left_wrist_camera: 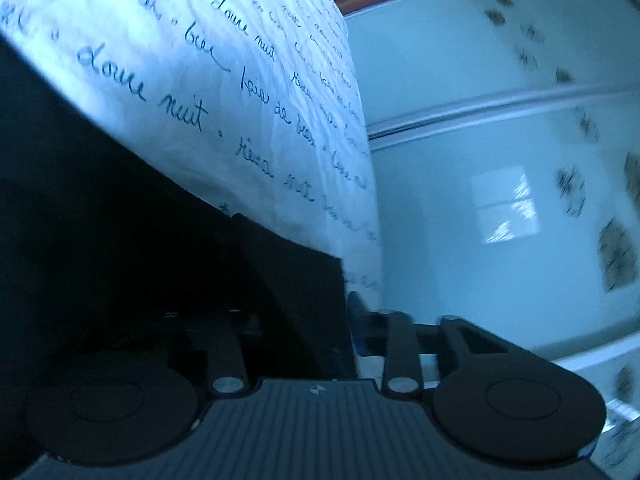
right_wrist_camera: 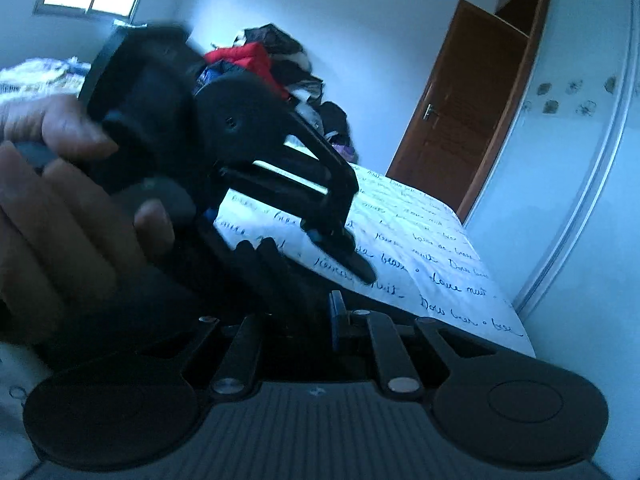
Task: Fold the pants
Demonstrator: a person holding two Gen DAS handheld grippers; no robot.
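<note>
Dark, limp fabric pants (left_wrist_camera: 140,240) fill lower left, pinched by both the left gripper (right_wrist_camera: 344,256) and right gripper (right_wrist_camera: 316,316) above the white script-printed bedsheet (right_wrist_camera: 420,248).

Pants (left_wrist_camera: 120,220) lie on the bed sheet (left_wrist_camera: 248,92), to my left in the left view. Wardrobe (left_wrist_camera: 500,140) stands right of the bed. In the right view my left gripper (right_wrist_camera: 352,256) hangs over the sheet, clothes pile (right_wrist_camera: 276,68) behind it, door (right_wrist_camera: 460,120) beyond the bed.
</note>
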